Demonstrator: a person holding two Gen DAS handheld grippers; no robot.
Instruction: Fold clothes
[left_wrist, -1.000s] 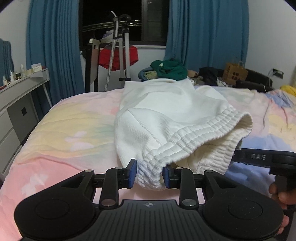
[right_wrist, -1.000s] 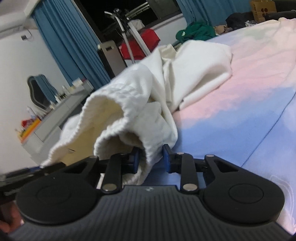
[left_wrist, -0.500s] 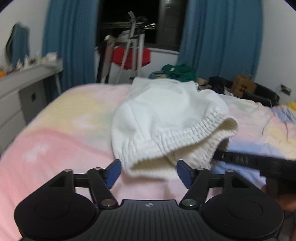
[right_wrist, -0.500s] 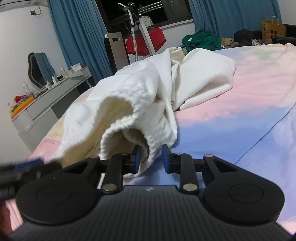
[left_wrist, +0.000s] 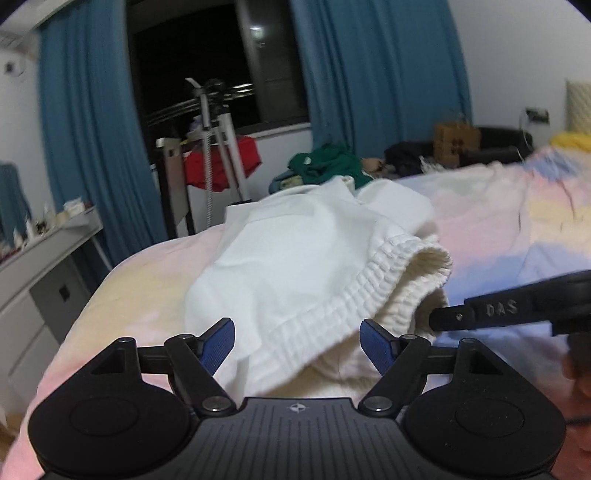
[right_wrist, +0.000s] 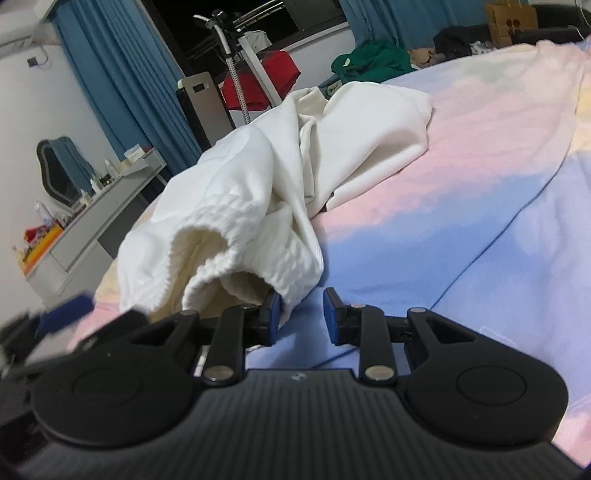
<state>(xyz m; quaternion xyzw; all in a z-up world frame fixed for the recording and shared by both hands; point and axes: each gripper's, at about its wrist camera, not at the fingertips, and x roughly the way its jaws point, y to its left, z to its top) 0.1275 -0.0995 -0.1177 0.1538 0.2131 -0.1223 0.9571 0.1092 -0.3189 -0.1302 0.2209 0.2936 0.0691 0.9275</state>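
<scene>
A white garment with a ribbed elastic waistband (left_wrist: 295, 258) lies bunched on the pastel bedspread (left_wrist: 517, 229); it also shows in the right wrist view (right_wrist: 258, 199). My left gripper (left_wrist: 297, 345) is open wide, with the waistband lying between and just beyond its blue pads, not gripped. My right gripper (right_wrist: 301, 314) is open; the waistband's edge lies against its left pad, and bare blue sheet shows between the pads. The right gripper's finger (left_wrist: 480, 314) shows in the left wrist view beside the waistband opening.
A grey dresser (right_wrist: 103, 221) with small items stands left of the bed. Beyond the bed are a garment steamer stand (left_wrist: 214, 147), red cloth (left_wrist: 221, 166), a green clothes heap (left_wrist: 325, 166), a cardboard box (left_wrist: 456, 142) and blue curtains.
Both grippers let go of the waistband: the left opened first and drew back, then the right opened. The garment has dropped onto the bed.
</scene>
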